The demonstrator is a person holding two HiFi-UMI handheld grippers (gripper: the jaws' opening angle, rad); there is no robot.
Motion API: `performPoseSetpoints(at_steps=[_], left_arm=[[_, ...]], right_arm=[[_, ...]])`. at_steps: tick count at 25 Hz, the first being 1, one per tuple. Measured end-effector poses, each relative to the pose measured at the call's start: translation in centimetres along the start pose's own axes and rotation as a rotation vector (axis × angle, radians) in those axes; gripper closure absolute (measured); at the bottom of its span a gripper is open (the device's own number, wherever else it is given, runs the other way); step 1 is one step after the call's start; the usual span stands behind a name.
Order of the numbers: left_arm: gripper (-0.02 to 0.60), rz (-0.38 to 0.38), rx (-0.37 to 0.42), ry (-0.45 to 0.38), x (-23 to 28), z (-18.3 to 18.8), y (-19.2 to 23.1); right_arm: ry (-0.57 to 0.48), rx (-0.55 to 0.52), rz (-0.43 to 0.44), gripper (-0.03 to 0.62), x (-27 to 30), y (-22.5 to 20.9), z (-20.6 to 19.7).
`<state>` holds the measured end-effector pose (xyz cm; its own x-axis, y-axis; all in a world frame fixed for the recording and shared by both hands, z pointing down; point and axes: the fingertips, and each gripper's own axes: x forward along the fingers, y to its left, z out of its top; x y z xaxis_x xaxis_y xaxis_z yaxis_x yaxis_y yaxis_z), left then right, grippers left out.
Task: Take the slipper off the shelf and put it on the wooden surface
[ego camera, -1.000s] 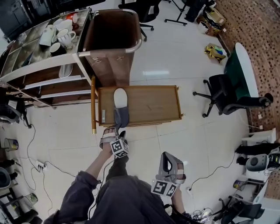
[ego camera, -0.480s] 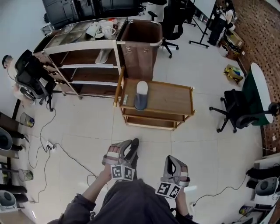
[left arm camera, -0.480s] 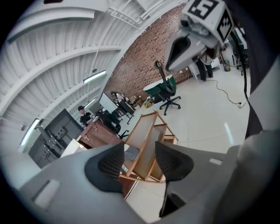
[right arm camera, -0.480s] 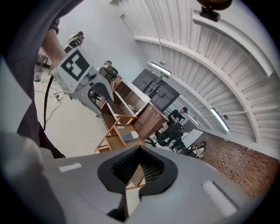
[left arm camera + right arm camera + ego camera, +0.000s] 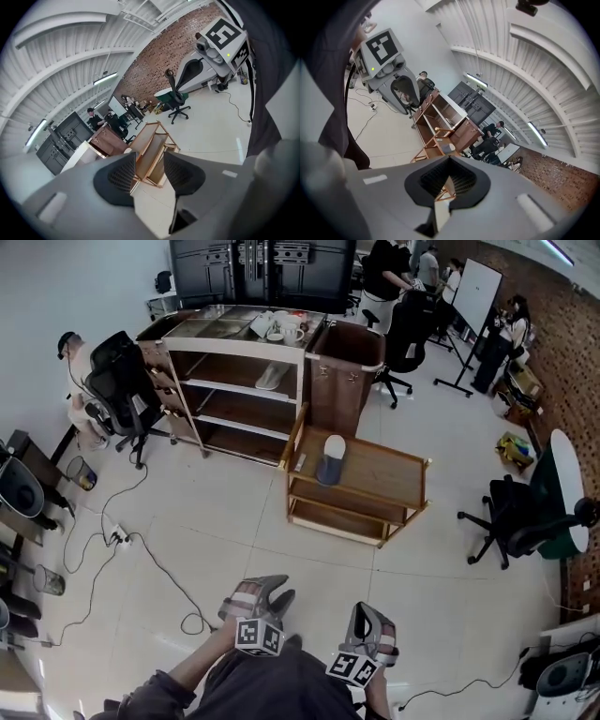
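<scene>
A grey and white slipper [image 5: 330, 458] lies on the top of the wooden cart [image 5: 384, 474], far ahead of both grippers. A second pale slipper [image 5: 271, 377] rests on the upper shelf of the metal rack [image 5: 234, 390]. My left gripper [image 5: 264, 589] is held low near my body; its jaws are closing with nothing between them, and the cart [image 5: 151, 149] shows through the gap. My right gripper [image 5: 368, 613] is beside it with its pads together and empty. The right gripper view shows the cart [image 5: 433, 140] with the slipper [image 5: 448, 147] on it.
Mugs [image 5: 277, 326] stand on the rack's top. A brown bin [image 5: 347, 362] is between rack and cart. Office chairs [image 5: 120, 382] [image 5: 527, 519] flank the area, cables [image 5: 141, 554] trail over the white floor at the left, and people stand at the back.
The view has pulled back from the cart, which now lies farther away. Both grippers have come back towards my body; the slipper stays on the cart. The left jaws look narrower.
</scene>
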<state>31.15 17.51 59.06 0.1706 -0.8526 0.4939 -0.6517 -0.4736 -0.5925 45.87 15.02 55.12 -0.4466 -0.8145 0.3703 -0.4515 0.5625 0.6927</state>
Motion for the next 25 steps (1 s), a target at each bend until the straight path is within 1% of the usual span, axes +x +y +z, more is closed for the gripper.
performPoseSetpoints(at_steps=[4, 9, 13, 20, 25], left_arm=[[0.385, -0.017, -0.025, 0.005, -1.4, -0.2, -1.0], [0.402, -0.001, -0.032, -0.015, -2.5, 0.6, -1.8], [0.405, -0.011, -0.015, -0.035, -2.8, 1.4, -2.7], [0.407, -0.021, 0.020, -0.046, -3.0, 2.3, -3.3], [0.408, -0.019, 0.038, -0.055, -3.6, 2.8, -3.2]], right_arm=[[0.001, 0.009, -0.024, 0.592, -1.9, 0.0, 0.5], [0.004, -0.005, -0.035, 0.592, -3.0, -0.1, 0.0], [0.010, -0.009, -0.039, 0.592, -3.8, -0.1, -0.6], [0.009, 0.000, -0.048, 0.592, -4.7, -0.2, -1.1], [-0.001, 0.002, -0.047, 0.592, -4.8, -0.2, -0.6]])
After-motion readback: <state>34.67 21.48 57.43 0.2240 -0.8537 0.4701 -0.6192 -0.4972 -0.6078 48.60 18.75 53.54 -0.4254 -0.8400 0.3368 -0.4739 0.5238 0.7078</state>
